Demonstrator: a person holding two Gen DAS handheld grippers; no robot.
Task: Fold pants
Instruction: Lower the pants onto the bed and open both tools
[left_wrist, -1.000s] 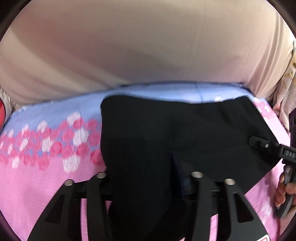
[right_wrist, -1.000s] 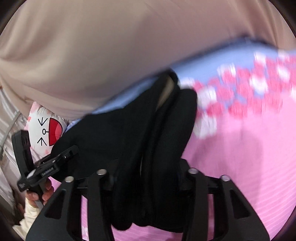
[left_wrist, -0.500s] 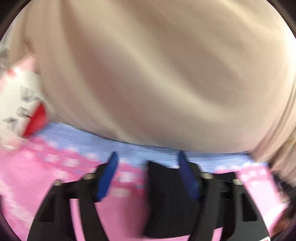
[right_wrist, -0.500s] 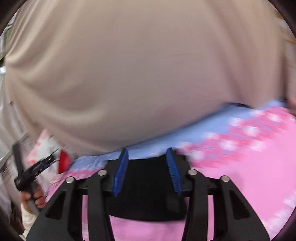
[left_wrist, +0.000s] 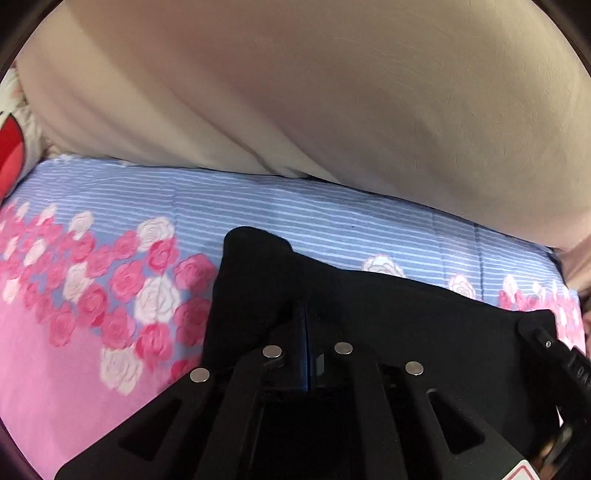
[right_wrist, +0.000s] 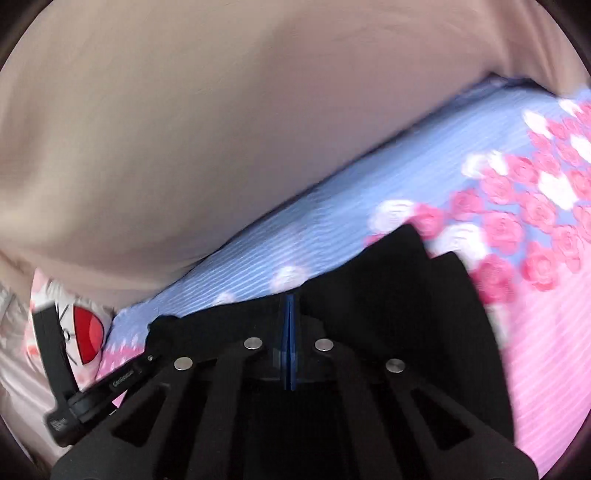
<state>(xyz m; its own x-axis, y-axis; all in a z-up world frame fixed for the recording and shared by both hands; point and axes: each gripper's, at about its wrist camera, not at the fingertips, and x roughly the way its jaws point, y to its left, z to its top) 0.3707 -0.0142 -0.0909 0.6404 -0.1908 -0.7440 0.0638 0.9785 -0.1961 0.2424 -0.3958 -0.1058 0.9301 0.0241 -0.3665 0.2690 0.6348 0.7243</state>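
Black pants (left_wrist: 406, 317) lie on a bed sheet (left_wrist: 92, 369) printed with pink and white roses. In the left wrist view my left gripper (left_wrist: 306, 332) has its blue pads pressed together over the near edge of the pants, with black cloth bunched up just left of the pads. In the right wrist view the pants (right_wrist: 424, 302) show a folded corner at the right. My right gripper (right_wrist: 289, 325) is shut, its pads together at the pants' far edge. Whether cloth is pinched between either pair of pads is hidden.
A large beige cushion or headboard (left_wrist: 332, 92) rises behind the bed. A white plush with a red mouth (right_wrist: 83, 328) sits at the left. The right gripper's body (left_wrist: 565, 362) shows at the right edge of the left wrist view; the left gripper's body (right_wrist: 74, 387) shows in the right.
Both grippers were open half a second ago and are now shut, lower over the pants. A second ago both held thick folds of black cloth, which have been laid down.
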